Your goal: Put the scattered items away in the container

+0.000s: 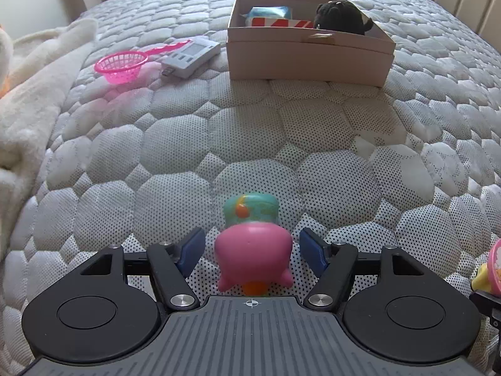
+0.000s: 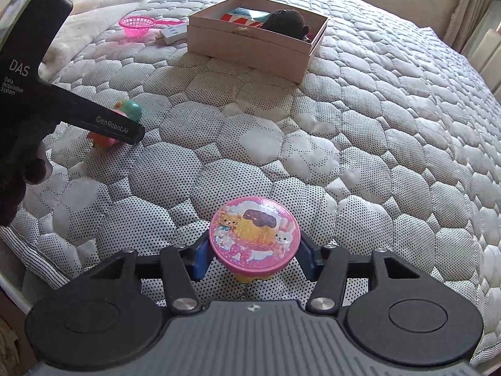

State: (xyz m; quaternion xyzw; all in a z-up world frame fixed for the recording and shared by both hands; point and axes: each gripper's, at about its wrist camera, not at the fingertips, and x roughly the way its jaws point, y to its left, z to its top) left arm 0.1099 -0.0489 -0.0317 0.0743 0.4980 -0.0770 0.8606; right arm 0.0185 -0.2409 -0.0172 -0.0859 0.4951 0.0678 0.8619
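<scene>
A pink toy figure with a teal hat [image 1: 252, 247] lies on the quilted mattress between the blue pads of my left gripper [image 1: 252, 250]. Thin slivers of mattress show on both sides, so the jaws stand open around it. The same figure [image 2: 130, 109] appears at the left of the right wrist view, partly under the other tool's black casing [image 2: 103, 122]. My right gripper [image 2: 253, 261] is shut on a small yellow cup with a round pink cartoon lid [image 2: 253, 235]; both pads touch its sides. The cream cardboard box [image 1: 310, 59] [image 2: 250, 44] stands farther ahead.
The box holds a black plush [image 1: 341, 17], a red-and-white packet and a blue packet. Left of it lie a pink toy strainer [image 1: 120, 65] [image 2: 136, 25] and a grey device [image 1: 191, 56]. A white fluffy blanket [image 1: 31, 94] covers the bed's left side.
</scene>
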